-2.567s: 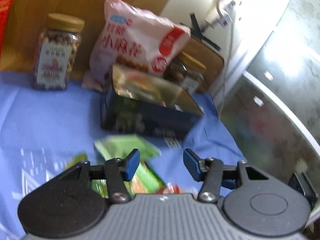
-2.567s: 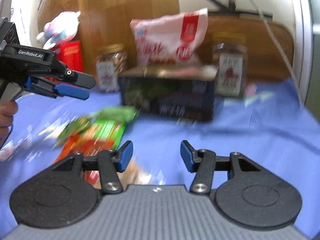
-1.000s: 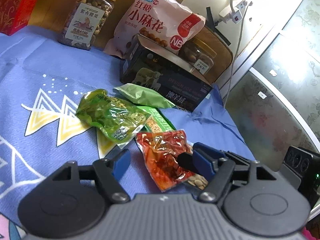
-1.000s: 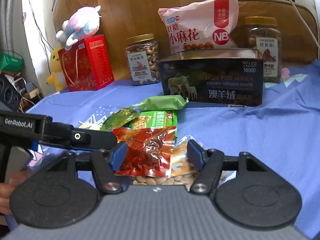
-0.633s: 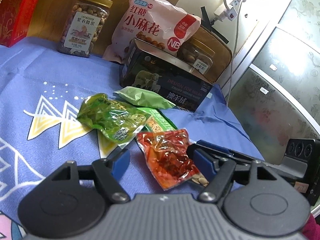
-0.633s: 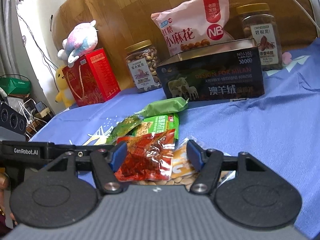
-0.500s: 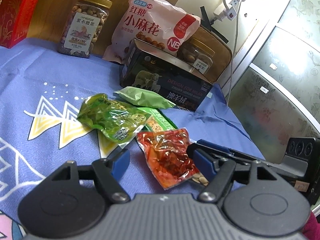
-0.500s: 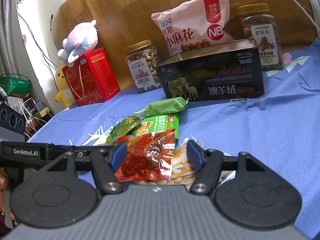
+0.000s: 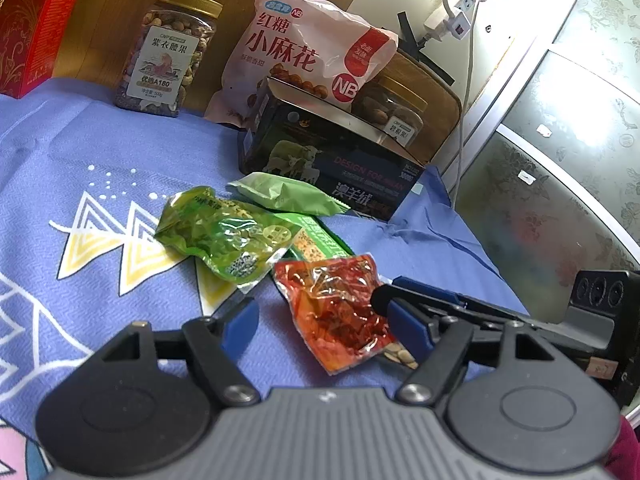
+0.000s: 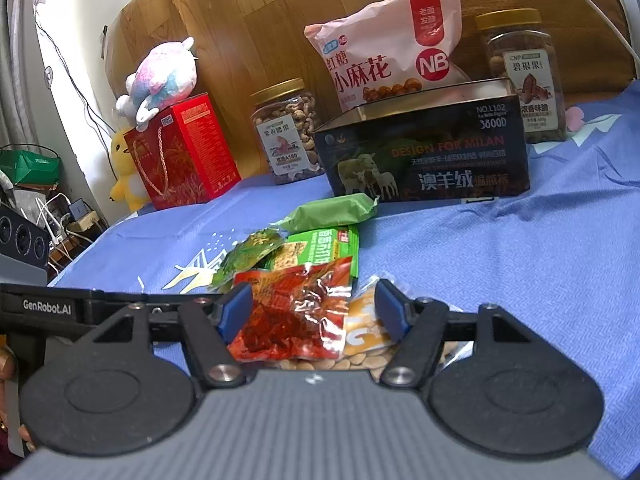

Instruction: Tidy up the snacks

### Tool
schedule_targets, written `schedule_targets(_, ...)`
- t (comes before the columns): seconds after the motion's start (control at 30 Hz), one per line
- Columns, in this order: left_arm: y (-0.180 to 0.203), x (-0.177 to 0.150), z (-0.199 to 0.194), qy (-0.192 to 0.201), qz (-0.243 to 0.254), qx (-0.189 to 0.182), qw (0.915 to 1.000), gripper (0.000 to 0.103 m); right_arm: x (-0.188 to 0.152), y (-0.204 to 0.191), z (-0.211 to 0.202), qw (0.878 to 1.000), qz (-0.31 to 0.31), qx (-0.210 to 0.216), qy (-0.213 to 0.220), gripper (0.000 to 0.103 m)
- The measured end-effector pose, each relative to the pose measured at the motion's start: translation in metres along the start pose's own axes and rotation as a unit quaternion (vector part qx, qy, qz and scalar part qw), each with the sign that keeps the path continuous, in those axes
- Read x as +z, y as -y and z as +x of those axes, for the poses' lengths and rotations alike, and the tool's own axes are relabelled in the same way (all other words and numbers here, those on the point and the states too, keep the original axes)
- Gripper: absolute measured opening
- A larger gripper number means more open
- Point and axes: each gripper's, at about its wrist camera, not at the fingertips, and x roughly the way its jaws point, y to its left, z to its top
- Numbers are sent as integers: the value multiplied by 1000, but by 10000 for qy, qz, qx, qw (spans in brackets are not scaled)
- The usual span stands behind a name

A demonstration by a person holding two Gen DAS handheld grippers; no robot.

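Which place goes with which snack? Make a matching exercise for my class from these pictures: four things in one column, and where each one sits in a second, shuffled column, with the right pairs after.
Things
1. red snack packet
2. pink bag
3. plush toy
4. pale green packet

Places
A. on top of the red gift box
B. standing behind the dark tin
C. on the blue cloth just in front of the dark tin
D. lying over the clear bag of nuts, nearest the right gripper

Pairs: 1-D, 2-B, 3-A, 4-C
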Motion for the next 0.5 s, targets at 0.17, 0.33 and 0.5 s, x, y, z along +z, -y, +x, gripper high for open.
schedule_targets(0.17, -1, 0, -1, -19, -7, -76, 10000, 77, 0, -1, 0, 10000, -2, -11, 2, 73)
schedule_targets(0.33, -4, -1, -4, 16, -47, -78, 10000, 78, 0, -1, -1, 9999, -12, -127, 17, 90)
schedule_targets(0.5, -4, -2, -7, 44, -10, -41, 10000, 76, 1, 4, -2, 9997, 136, -178, 22, 95)
